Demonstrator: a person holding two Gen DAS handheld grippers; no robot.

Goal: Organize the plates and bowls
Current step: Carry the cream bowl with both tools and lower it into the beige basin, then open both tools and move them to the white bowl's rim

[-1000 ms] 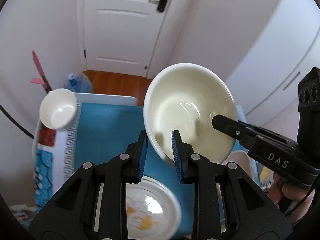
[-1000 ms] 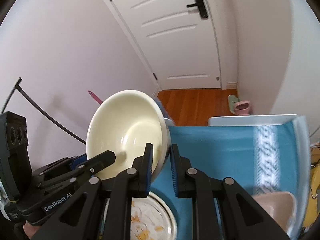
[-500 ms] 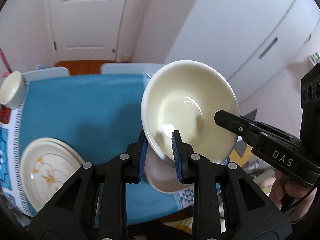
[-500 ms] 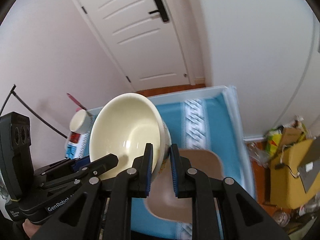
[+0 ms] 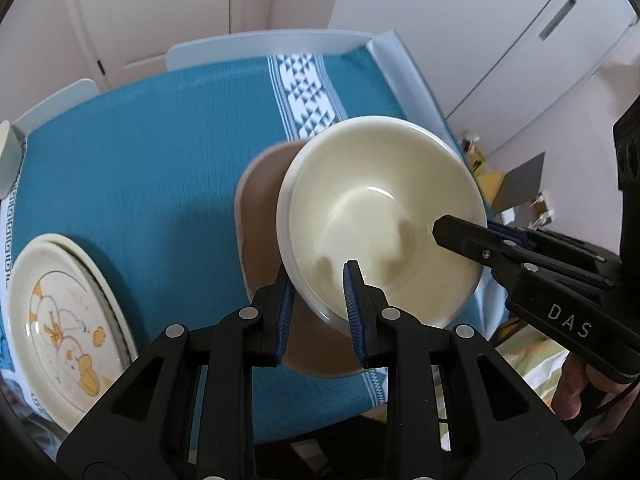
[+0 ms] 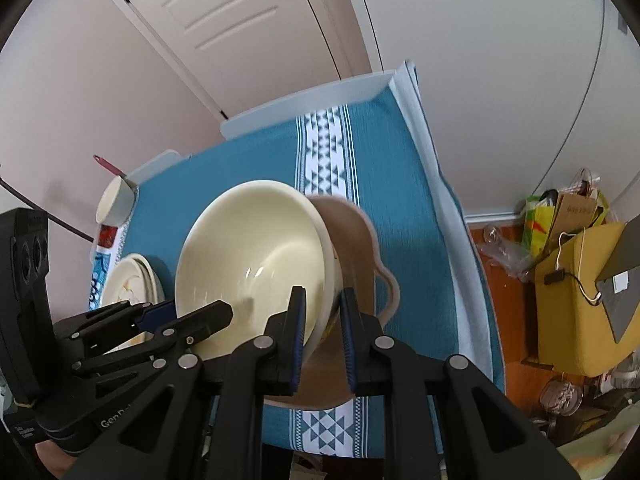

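Bowl [image 5: 380, 224], cream and empty, hangs tilted above the tabletop [image 5: 140, 152], its mouth turned up toward both cameras, over a brown dish [image 6: 352, 236] lying on the blue cloth. My left tongs [image 5: 320, 300] pinch its near rim, and my right tongs [image 6: 322, 336] clamp the opposite rim. Stacked plates [image 5: 60, 320] with an orange duck print sit well to the left. At the far left edge stands a small white cup [image 6: 114, 200].
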